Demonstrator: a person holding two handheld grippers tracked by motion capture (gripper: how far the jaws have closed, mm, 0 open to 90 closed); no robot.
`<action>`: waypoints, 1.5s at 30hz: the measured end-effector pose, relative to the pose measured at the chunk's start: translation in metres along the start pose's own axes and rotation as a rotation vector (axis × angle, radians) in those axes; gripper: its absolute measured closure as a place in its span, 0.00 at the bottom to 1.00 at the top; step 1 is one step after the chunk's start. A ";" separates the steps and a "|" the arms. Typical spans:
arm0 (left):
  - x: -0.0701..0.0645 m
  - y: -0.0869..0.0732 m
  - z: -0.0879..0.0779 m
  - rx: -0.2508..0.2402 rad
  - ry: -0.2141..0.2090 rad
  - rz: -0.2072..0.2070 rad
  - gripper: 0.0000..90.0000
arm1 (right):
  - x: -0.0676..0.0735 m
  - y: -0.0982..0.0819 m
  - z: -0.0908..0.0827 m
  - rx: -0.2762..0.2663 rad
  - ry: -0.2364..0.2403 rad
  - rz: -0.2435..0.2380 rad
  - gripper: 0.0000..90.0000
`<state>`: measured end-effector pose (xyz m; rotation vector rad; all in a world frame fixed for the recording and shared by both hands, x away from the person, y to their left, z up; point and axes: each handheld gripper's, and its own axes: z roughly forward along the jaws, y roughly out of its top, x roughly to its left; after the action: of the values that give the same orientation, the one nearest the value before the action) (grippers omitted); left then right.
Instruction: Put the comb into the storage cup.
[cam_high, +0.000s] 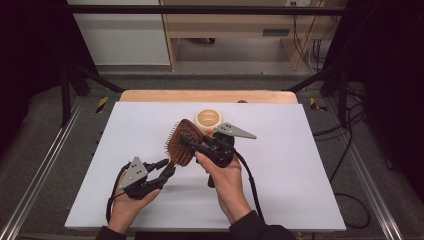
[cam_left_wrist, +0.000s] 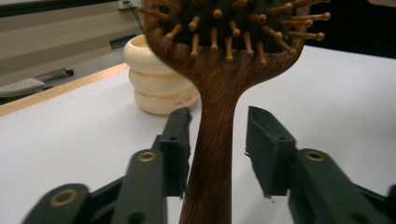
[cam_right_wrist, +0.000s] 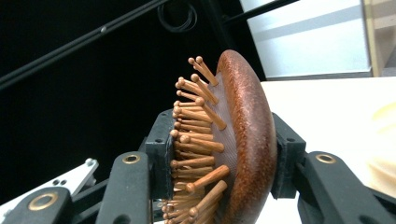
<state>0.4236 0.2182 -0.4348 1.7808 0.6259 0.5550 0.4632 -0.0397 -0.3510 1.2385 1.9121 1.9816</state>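
Observation:
A wooden hairbrush (cam_high: 176, 150) with wooden pins is held up over the white table. My right gripper (cam_high: 189, 141) is shut on its head, one pad on the pin side and one on the rounded back (cam_right_wrist: 247, 140). The brush handle (cam_left_wrist: 212, 140) hangs down between the jaws of my left gripper (cam_high: 167, 167). Those jaws stand open, with a clear gap between the handle and the right-hand pad (cam_left_wrist: 268, 149). The left-hand pad (cam_left_wrist: 177, 144) sits very close to the handle.
A cream ribbed cup (cam_high: 208, 120) stands upright on the white board (cam_high: 300, 175) just behind the brush, also seen as the cup (cam_left_wrist: 156, 79) beyond the handle. A wooden strip (cam_high: 150, 96) runs along the far edge. Black frame posts flank the table.

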 end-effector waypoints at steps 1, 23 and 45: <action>0.001 0.000 -0.001 -0.008 0.004 -0.004 0.64 | -0.002 0.001 -0.002 -0.006 -0.004 0.006 0.59; 0.047 -0.012 -0.029 -0.033 0.209 -0.178 0.06 | -0.047 0.032 -0.057 -0.070 -0.121 0.000 0.59; 0.050 -0.029 -0.046 -0.021 0.282 -0.206 0.05 | -0.047 0.045 -0.055 -0.046 -0.136 -0.023 0.59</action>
<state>0.4274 0.2909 -0.4472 1.6070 0.9822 0.6730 0.4796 -0.1193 -0.3252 1.2974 1.7993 1.8670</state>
